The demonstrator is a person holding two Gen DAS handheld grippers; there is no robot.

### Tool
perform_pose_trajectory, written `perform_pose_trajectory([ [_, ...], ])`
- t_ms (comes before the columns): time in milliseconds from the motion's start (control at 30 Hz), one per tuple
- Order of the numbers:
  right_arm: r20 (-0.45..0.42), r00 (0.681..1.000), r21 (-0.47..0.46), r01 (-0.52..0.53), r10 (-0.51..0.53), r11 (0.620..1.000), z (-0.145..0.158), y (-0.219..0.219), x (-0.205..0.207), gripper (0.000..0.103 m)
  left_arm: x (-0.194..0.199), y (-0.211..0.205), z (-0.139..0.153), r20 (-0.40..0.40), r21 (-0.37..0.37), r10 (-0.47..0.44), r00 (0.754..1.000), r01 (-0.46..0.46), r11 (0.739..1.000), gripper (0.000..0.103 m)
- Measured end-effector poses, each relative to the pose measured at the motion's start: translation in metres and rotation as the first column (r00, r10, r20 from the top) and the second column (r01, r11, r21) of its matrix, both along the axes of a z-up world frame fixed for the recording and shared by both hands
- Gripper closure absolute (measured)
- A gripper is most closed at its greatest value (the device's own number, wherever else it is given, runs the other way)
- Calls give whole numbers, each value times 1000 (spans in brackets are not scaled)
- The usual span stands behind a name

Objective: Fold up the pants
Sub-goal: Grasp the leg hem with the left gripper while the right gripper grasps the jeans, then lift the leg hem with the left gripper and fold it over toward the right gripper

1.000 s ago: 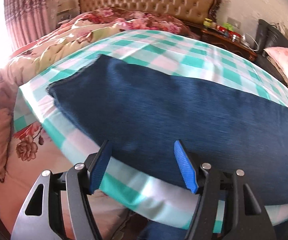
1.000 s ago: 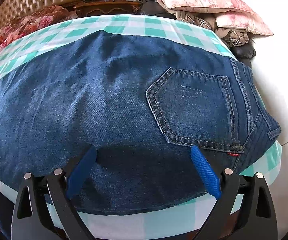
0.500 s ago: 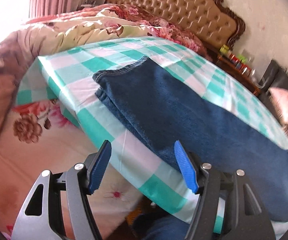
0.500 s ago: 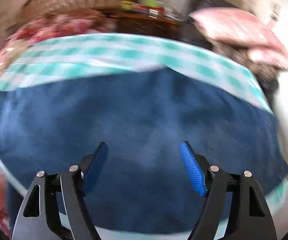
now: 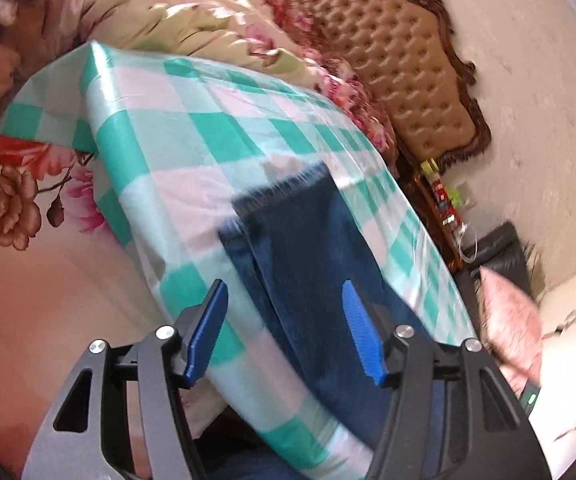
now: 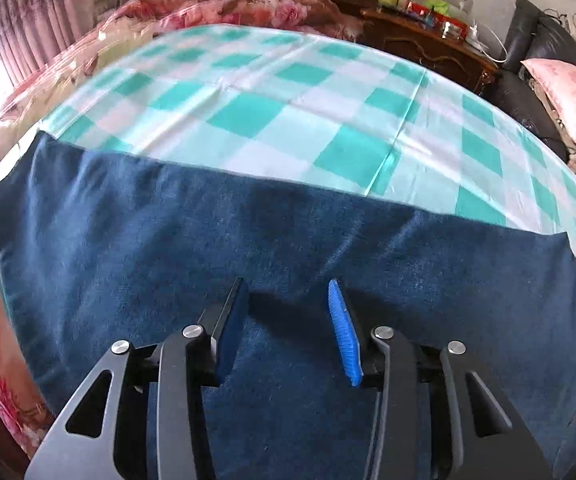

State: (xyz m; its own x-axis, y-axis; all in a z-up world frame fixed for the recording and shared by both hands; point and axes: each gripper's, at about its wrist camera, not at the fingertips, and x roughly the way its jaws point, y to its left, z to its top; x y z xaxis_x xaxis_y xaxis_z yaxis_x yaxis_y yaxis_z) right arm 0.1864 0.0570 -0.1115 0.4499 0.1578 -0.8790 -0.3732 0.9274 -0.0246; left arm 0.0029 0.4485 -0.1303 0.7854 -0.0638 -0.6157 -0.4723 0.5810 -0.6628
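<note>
A table covered by a teal-and-white checked cloth (image 6: 307,92) stands in a bedroom, with a flowered quilt (image 5: 176,20) heaped on the bed beyond it and a tufted tan headboard (image 5: 399,56) against the wall. In the right wrist view a dark wooden nightstand (image 6: 427,46) cluttered with small items sits at 1 o'clock, and a pink pillow (image 6: 571,96) lies at 2 o'clock. The dark blue pants (image 6: 288,240) stretch flat across the near side of the cloth, leaving the far half bare. The right gripper (image 6: 286,328) hovers over the denim, its jaws moderately apart and holding nothing. The left gripper (image 5: 286,332) points toward the leg hem (image 5: 280,192) near the cloth's corner, jaws wide apart and empty.
</note>
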Motion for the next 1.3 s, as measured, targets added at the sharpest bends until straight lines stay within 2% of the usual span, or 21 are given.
perform_pose_trajectory([
  [100, 7, 1000, -21, -10, 11, 1000, -1, -1, -3, 67, 6, 22, -11, 19, -153, 20, 1000, -17, 988, 53],
  [133, 11, 1000, -22, -12, 12, 1000, -1, -2, -3, 67, 8, 27, -12, 20, -179, 22, 1000, -18, 984, 53],
  [200, 12, 1000, -24, -10, 11, 1000, -2, -1, -2, 66, 15, 34, -12, 3, -219, 15, 1000, -14, 976, 54],
  [333, 7, 1000, -28, -2, 3, 1000, -2, -1, -1, 66, 28, 42, -11, -51, -244, -8, 999, -5, 970, 54],
  [367, 2, 1000, -27, 0, 0, 1000, -1, -1, -1, 66, 29, 43, -12, -61, -245, -9, 998, -6, 969, 63],
  [400, -3, 1000, -27, 3, -3, 1000, -1, -1, 0, 66, 31, 45, -13, -89, -234, -12, 996, -9, 972, 81],
  [433, -8, 1000, -25, 6, -6, 1000, -1, -1, 1, 66, 33, 46, -14, -112, -220, -15, 994, -10, 976, 88],
  [500, -21, 1000, -10, 11, -11, 1000, 2, 0, 3, 64, 32, 44, -12, -105, -196, -27, 994, 6, 981, 92],
  [567, -28, 1000, 16, 1, -1, 1000, 7, 4, 5, 61, 32, 37, -3, -89, -121, -44, 995, 33, 992, 94],
  [633, -44, 999, 60, -21, 24, 998, 16, 14, 7, 54, 31, 22, 15, -76, 8, -64, 995, 65, 998, 94],
  [733, -125, 989, 212, -53, 81, 976, 31, 36, 16, 42, 33, -12, 43, -77, 234, -94, 993, 110, 966, 95],
  [767, -149, 984, 256, -59, 100, 965, 36, 44, 19, 37, 35, -28, 54, -84, 321, -107, 991, 129, 938, 95],
  [833, -231, 959, 388, -63, 164, 920, 46, 65, 29, 27, 38, -53, 66, -97, 438, -121, 988, 152, 886, 95],
  [900, -324, 921, 520, -16, 215, 854, 50, 81, 39, 23, 39, -89, 77, -118, 586, -133, 984, 177, 790, 95],
  [967, -394, 883, 600, 39, 253, 799, 52, 95, 46, 19, 40, -116, 81, -139, 688, -138, 981, 196, 699, 95],
  [1000, -431, 859, 639, 73, 278, 765, 51, 104, 51, 19, 40, -135, 80, -148, 737, -151, 977, 211, 642, 95],
  [1100, -495, 801, 696, 135, 336, 705, 45, 123, 56, 19, 45, -169, 75, -179, 815, -166, 970, 241, 528, 95],
  [1167, -522, 768, 719, 163, 370, 676, 39, 133, 57, 19, 46, -188, 66, -209, 842, -173, 963, 267, 469, 95],
  [1233, -545, 749, 720, 188, 377, 668, 33, 137, 57, 19, 47, -201, 59, -235, 864, -174, 956, 287, 414, 95],
  [1267, -554, 740, 720, 195, 382, 666, 30, 138, 56, 19, 46, -213, 53, -254, 884, -174, 951, 301, 358, 95],
  [1300, -562, 730, 720, 202, 389, 663, 25, 140, 55, 19, 46, -222, 49, -268, 895, -176, 947, 313, 317, 95],
])
